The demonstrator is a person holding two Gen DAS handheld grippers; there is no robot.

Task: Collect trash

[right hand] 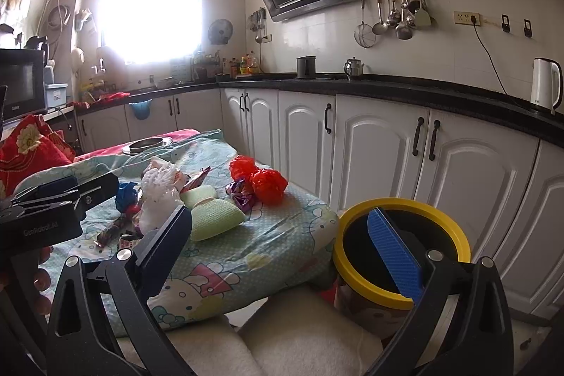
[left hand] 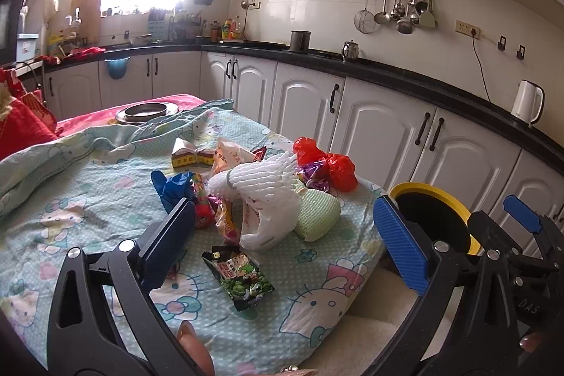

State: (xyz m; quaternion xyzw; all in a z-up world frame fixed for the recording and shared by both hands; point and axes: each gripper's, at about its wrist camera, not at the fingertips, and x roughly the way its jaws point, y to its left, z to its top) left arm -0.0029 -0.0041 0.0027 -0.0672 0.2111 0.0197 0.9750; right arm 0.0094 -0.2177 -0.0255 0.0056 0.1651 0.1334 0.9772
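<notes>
A heap of trash lies on the table's cartoon-cat sheet (left hand: 88,199): a white foam net (left hand: 257,178), a white plastic bag (left hand: 271,224), a red plastic bag (left hand: 328,161), blue plastic (left hand: 172,185), green foam (left hand: 317,210), a purple wrapper (left hand: 313,173) and yellow cartons (left hand: 190,159). A green snack packet (left hand: 239,277) lies alone, nearest me. My left gripper (left hand: 287,240) hangs open above that packet, holding nothing. My right gripper (right hand: 282,249) is open and empty at the table's right corner, one blue pad over the yellow-rimmed bin (right hand: 338,256). The red bag (right hand: 261,178) and green foam (right hand: 211,217) lie ahead of it.
The bin (left hand: 416,187) stands on the floor off the table's right corner, in front of white cabinets (left hand: 373,136). A metal dish (left hand: 148,111) sits at the table's far end on red cloth. White fluffy cushions (right hand: 299,340) lie below the near edge. A kettle (right hand: 544,87) stands on the counter.
</notes>
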